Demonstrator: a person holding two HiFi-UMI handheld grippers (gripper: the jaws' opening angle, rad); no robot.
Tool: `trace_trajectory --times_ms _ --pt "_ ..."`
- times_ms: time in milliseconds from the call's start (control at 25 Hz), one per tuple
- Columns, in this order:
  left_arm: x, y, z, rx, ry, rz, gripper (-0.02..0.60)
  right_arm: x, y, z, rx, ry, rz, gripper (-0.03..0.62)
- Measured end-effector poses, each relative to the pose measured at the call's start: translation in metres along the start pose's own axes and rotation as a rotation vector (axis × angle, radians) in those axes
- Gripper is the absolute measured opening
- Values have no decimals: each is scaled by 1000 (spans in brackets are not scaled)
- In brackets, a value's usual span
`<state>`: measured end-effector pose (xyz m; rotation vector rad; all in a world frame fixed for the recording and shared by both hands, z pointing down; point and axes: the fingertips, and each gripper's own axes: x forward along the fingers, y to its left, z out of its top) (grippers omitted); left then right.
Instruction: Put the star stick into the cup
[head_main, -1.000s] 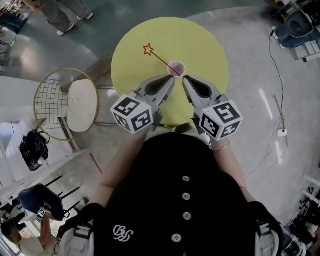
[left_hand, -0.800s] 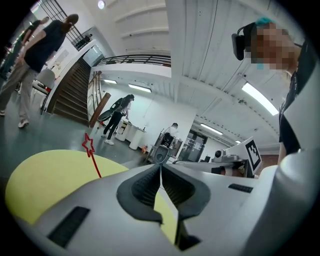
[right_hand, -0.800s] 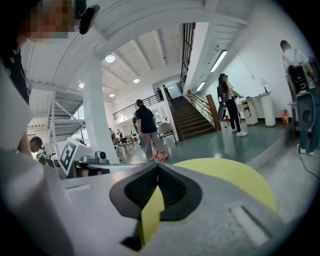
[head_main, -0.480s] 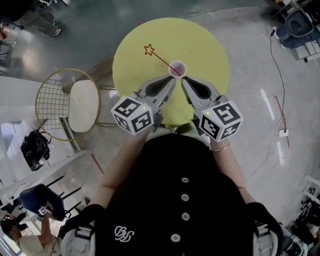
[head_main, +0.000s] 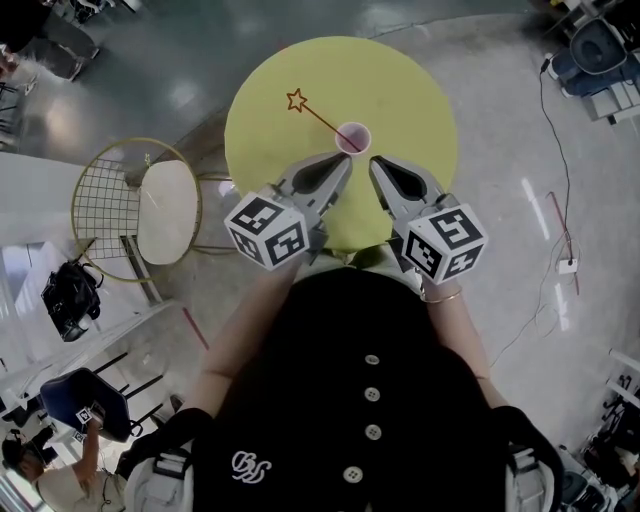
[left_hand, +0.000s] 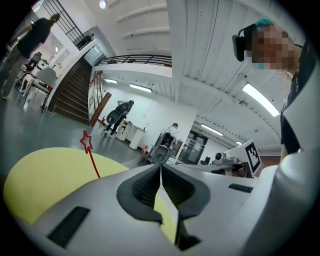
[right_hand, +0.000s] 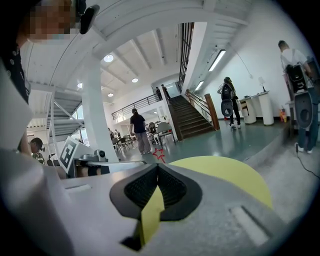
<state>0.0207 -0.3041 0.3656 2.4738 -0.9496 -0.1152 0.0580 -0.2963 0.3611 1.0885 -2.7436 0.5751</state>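
Note:
A small pink cup (head_main: 352, 137) stands on the round yellow table (head_main: 400, 90). The star stick (head_main: 313, 111) stands in the cup and leans to the far left, its red star (head_main: 296, 99) over the tabletop. My left gripper (head_main: 345, 158) is shut and empty, its tip just left of the cup on the near side. My right gripper (head_main: 375, 163) is shut and empty, a little to the cup's near right. The star (left_hand: 87, 141) rises above my left jaws in the left gripper view, and the star (right_hand: 158, 154) peeks over my right jaws in the right gripper view.
A gold wire chair with a white seat (head_main: 164, 210) stands left of the table. A black bag (head_main: 68, 297) lies on the floor at the left. A cable (head_main: 550, 180) runs across the floor on the right. People stand by a staircase (right_hand: 187, 117) in the distance.
My right gripper has drawn back slightly from the cup toward the near right. The left gripper, the cup and the stick have not moved.

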Motion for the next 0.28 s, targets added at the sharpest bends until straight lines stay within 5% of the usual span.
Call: trace_trajectory --times_ms 280 --pt "2 -4 -6 15 21 2 21 -2 -1 -8 -19 32 -2 3"
